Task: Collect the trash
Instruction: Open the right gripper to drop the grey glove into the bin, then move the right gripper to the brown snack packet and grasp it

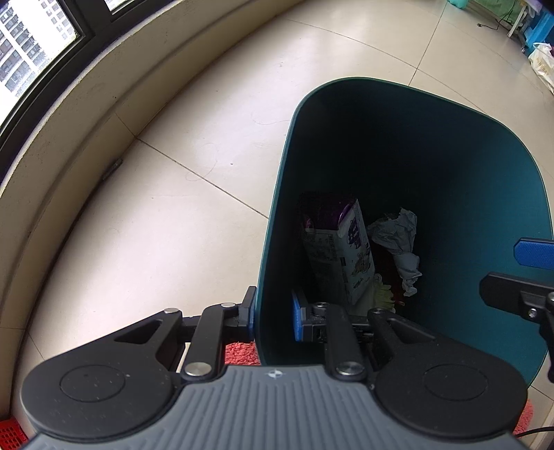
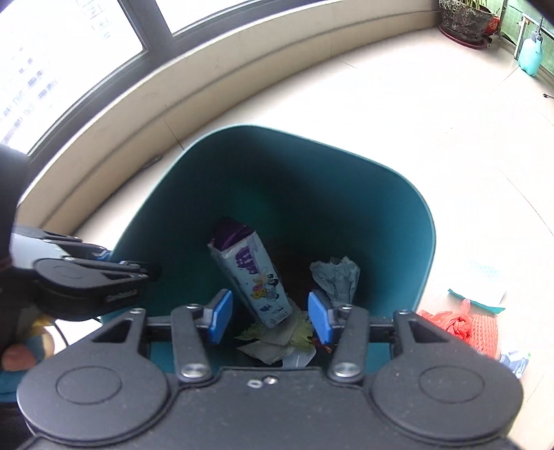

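Note:
A teal trash bin (image 1: 484, 194) stands on the tiled floor. Inside it lie a white and purple snack packet (image 1: 342, 249), a crumpled paper wad (image 1: 398, 239) and yellowish scraps (image 2: 297, 332). My left gripper (image 1: 273, 315) straddles the bin's near-left wall, one pad outside and one inside, with a visible gap on the inner side. My right gripper (image 2: 270, 318) is open and empty above the bin's mouth, over the packet (image 2: 252, 277). The bin also shows in the right wrist view (image 2: 398, 214), with the paper wad (image 2: 336, 277).
A low wall and window (image 1: 52, 69) curve behind the bin. A red plastic bag (image 2: 457, 322) and a teal-edged sheet (image 2: 484, 290) lie on the floor right of the bin. A potted plant (image 2: 464, 20) and a red mat (image 1: 242, 353) are also present.

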